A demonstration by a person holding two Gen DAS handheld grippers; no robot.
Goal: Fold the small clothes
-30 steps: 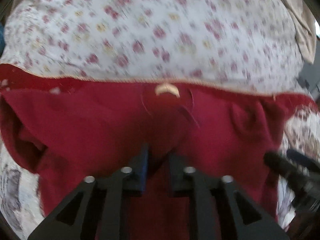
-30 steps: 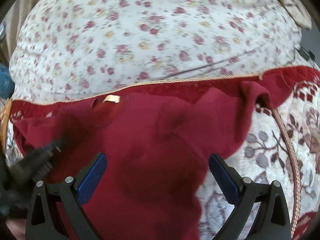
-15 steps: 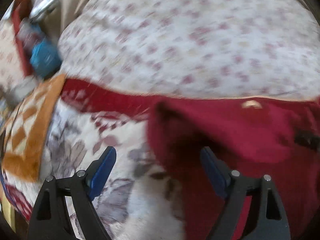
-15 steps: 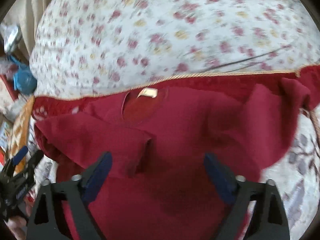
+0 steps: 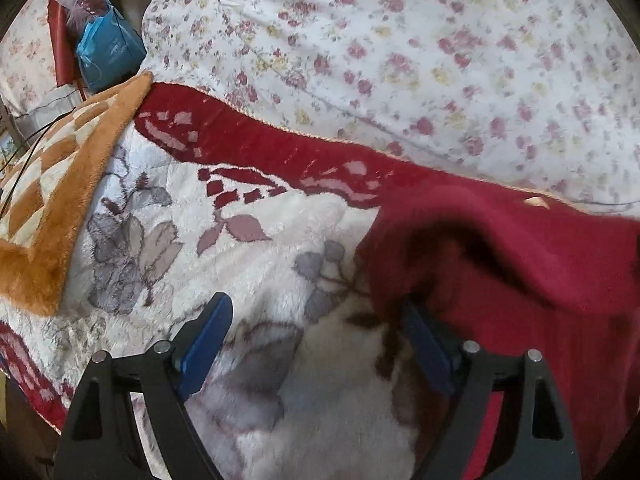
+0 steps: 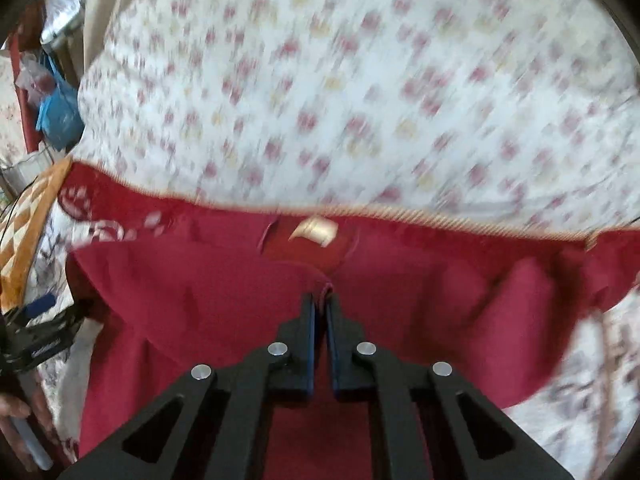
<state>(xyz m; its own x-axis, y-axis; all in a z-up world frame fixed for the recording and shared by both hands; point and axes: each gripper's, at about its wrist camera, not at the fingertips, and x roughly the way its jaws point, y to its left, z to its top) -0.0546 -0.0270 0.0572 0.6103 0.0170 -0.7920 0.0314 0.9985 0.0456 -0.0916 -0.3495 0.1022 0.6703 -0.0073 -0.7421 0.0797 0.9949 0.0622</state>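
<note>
Your right gripper (image 6: 320,312) has its fingers pressed together, pinching a fold of the red shirt (image 6: 420,292) just below the collar with its pale neck label (image 6: 314,231). Your left gripper (image 5: 316,340) hangs with fingers spread wide over the fleecy floral blanket (image 5: 256,248), its right finger (image 5: 426,346) tucked under the shirt's left edge. The shirt lies on the bed's blanket, against a flower-print duvet (image 5: 400,60).

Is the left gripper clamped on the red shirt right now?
No, the left gripper stands wide open over the fleece blanket, with only its right-hand finger at the edge of the red shirt.
</note>
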